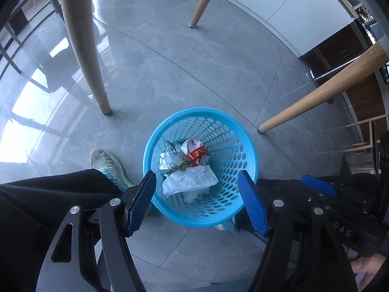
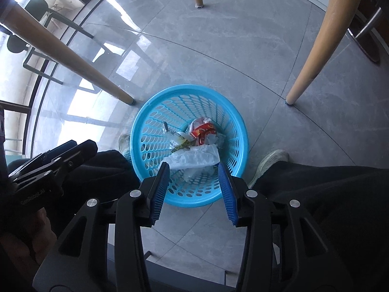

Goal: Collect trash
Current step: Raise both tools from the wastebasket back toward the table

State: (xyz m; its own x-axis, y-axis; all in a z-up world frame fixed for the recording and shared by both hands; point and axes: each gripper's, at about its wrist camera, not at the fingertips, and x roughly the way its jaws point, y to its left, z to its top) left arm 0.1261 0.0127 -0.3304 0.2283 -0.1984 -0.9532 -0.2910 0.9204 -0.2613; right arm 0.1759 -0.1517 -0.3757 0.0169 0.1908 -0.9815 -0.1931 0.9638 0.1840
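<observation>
- Bin [image 1: 228, 131]: blue perforated plastic, on the floor between the person's shoes, under both grippers; looks light and springy, best taken by the rim.
- White bag [image 1: 189, 181]: on top of the trash, thin and slippery; pinch a fold.
- Wrappers [image 2: 203, 131]: crumpled, weightless, deeper down.
- Left gripper [image 1: 198, 203]: wide, empty.
- Right gripper [image 2: 194, 191]: partly spread, empty.

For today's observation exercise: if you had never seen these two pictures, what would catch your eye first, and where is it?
The bright blue perforated basket stands on the grey tiled floor between wooden table legs. Inside lie crumpled white plastic, a silvery wrapper and a red packet. Both the left gripper and the right gripper hang open and empty above it, blue pads apart.
</observation>
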